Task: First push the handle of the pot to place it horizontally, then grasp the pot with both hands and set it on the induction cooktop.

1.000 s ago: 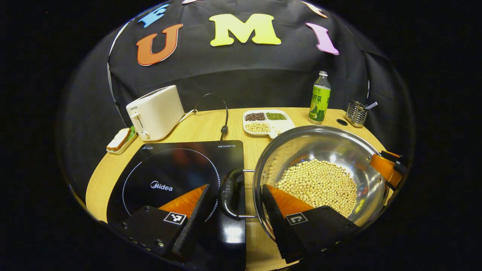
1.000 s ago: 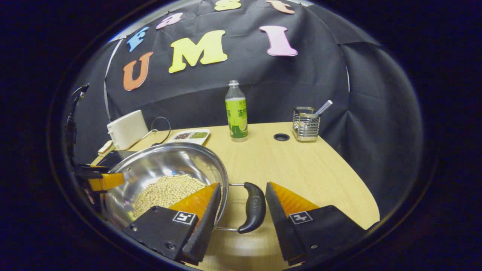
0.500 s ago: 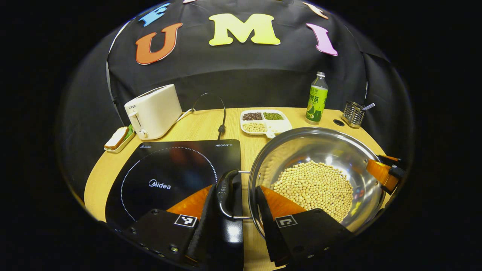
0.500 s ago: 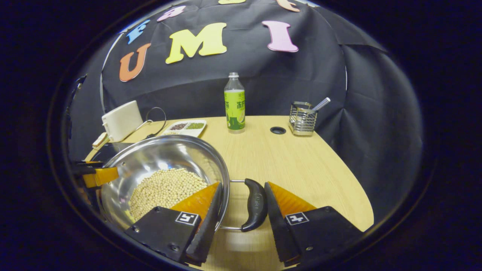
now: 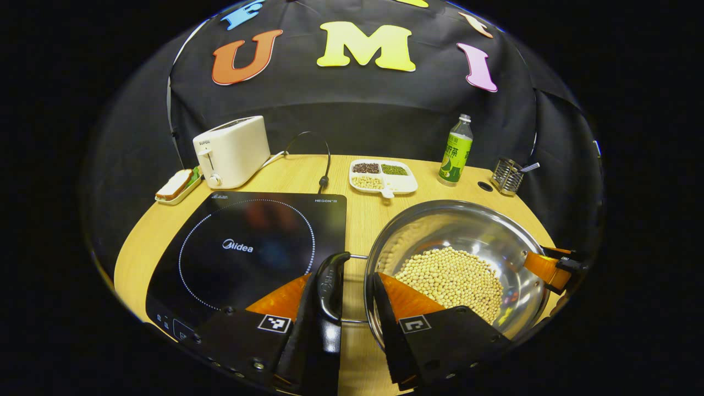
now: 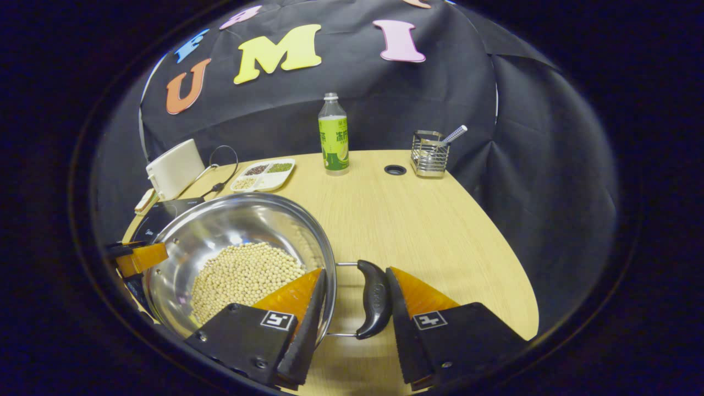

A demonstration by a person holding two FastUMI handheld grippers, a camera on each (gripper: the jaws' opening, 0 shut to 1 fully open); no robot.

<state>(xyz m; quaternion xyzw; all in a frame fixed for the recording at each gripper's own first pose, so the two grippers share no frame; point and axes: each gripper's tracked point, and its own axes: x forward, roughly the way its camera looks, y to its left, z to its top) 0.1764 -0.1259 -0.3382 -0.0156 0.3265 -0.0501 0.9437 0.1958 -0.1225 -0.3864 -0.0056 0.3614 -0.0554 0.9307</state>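
Observation:
A steel pot [image 5: 473,225] holding soybeans [image 5: 451,275] sits right of the black induction cooktop [image 5: 247,242], its two black handles lying level. My left gripper [image 5: 341,300] is shut across the near handle [image 5: 329,283], one finger outside it, the other inside the rim. In the right gripper view, my right gripper [image 6: 352,297] clamps the opposite handle [image 6: 374,300] the same way, with one finger inside the pot [image 6: 220,231]. Each gripper also appears at the pot's far side: the right gripper [image 5: 550,264] and the left gripper [image 6: 137,257].
At the back stand a white toaster [image 5: 231,151] with its cord [image 5: 324,165], a small dish with bread [image 5: 175,187], a divided tray of beans [image 5: 382,176], a green bottle [image 5: 455,151] and a wire utensil holder [image 5: 509,176]. Bare wooden table [image 6: 418,231] lies right of the pot.
Both grippers closed from wide open onto the pot's handles. Both views now look down from higher, with the pot keeping its place between the fingers.

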